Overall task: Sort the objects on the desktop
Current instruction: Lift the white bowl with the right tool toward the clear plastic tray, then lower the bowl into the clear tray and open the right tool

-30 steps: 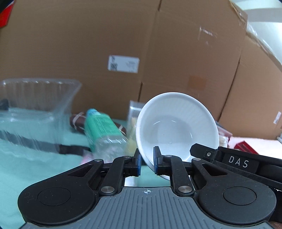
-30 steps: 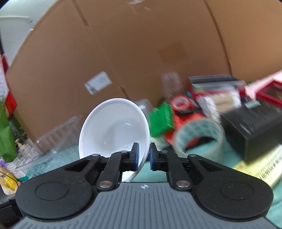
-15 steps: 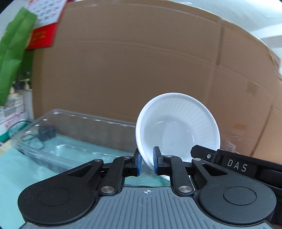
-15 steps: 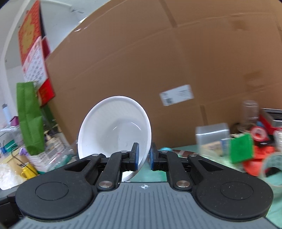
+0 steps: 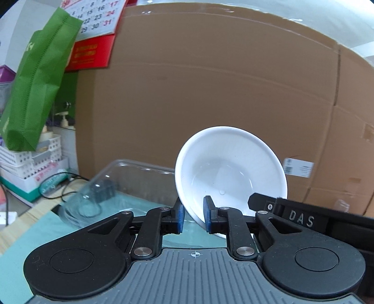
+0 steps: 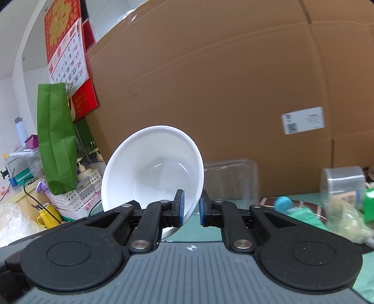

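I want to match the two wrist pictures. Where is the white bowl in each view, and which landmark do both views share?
Left wrist: bowl right of centre, tilted, its rim between the left gripper fingers.
Right wrist: bowl left of centre, tilted, its rim between the right gripper fingers.
Shared landmark: green bag at the left, under the calendar.

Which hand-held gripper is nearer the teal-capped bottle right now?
Right. The teal-capped bottle lies ahead-right of the right hand-held gripper, which pinches the white bowl. The left hand-held gripper, jaws just opening around the bowl's rim, sits beyond it, farther left.
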Demonstrator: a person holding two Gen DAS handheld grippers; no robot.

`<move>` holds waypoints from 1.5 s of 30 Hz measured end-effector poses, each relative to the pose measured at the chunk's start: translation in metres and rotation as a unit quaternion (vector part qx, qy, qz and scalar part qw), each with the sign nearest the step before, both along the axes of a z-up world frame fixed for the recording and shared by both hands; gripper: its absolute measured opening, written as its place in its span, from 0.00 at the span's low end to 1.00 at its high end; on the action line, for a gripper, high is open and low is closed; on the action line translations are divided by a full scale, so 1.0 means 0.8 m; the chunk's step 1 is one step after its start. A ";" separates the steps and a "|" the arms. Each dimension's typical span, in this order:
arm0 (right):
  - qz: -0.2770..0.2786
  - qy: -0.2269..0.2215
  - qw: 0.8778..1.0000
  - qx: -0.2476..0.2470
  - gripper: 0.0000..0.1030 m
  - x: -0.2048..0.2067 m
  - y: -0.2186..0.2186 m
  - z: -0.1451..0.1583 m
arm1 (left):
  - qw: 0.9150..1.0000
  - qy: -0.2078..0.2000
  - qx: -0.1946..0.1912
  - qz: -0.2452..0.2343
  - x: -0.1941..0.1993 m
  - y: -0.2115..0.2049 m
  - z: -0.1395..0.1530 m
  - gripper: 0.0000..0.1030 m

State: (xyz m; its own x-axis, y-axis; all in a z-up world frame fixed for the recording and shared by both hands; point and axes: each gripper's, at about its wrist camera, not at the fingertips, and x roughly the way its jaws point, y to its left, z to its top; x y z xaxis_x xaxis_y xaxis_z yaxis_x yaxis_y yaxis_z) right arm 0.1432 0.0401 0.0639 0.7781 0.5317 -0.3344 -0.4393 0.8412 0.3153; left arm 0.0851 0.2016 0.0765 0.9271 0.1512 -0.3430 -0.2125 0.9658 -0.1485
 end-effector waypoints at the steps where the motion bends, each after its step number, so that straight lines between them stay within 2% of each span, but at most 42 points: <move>1: 0.003 0.001 1.000 -0.003 0.15 0.005 0.010 0.001 | 1.000 0.003 0.002 0.004 0.005 0.009 0.000 0.28; 10: 0.034 0.058 0.997 -0.025 0.15 0.057 0.104 -0.008 | 0.998 0.058 0.010 0.023 0.049 0.099 -0.009 0.27; 15: 0.045 0.110 0.992 -0.048 0.16 0.078 0.145 -0.026 | 0.992 0.120 -0.001 0.026 0.076 0.139 -0.032 0.26; 19: 0.046 0.136 0.987 -0.067 0.15 0.084 0.163 -0.038 | 0.987 0.161 -0.009 0.023 0.088 0.156 -0.048 0.25; 24: 0.060 0.173 0.980 -0.079 0.16 0.094 0.170 -0.050 | 0.981 0.194 0.006 0.030 0.094 0.161 -0.056 0.24; 26: 0.060 0.176 0.979 -0.086 0.18 0.095 0.172 -0.050 | 0.978 0.206 0.012 0.034 0.096 0.162 -0.056 0.27; 34: 0.081 0.189 0.974 -0.100 0.21 0.096 0.181 -0.069 | 0.977 0.207 0.016 0.051 0.093 0.172 -0.055 0.38; 42: 0.092 0.202 0.970 -0.095 0.22 0.098 0.182 -0.083 | 0.976 0.209 0.012 0.060 0.090 0.178 -0.053 0.37; 45: 0.090 0.201 0.970 -0.107 0.23 0.099 0.184 -0.083 | 0.975 0.214 0.013 0.064 0.091 0.179 -0.051 0.43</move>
State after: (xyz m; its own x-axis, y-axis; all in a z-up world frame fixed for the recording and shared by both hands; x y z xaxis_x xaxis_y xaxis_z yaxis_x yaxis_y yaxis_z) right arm 0.2223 0.1874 -0.0024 0.4632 0.5325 -0.7085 -0.4631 0.8270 0.3187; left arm 0.1580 0.3448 0.0353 0.6726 0.2708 -0.6887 -0.3688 0.9295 0.0052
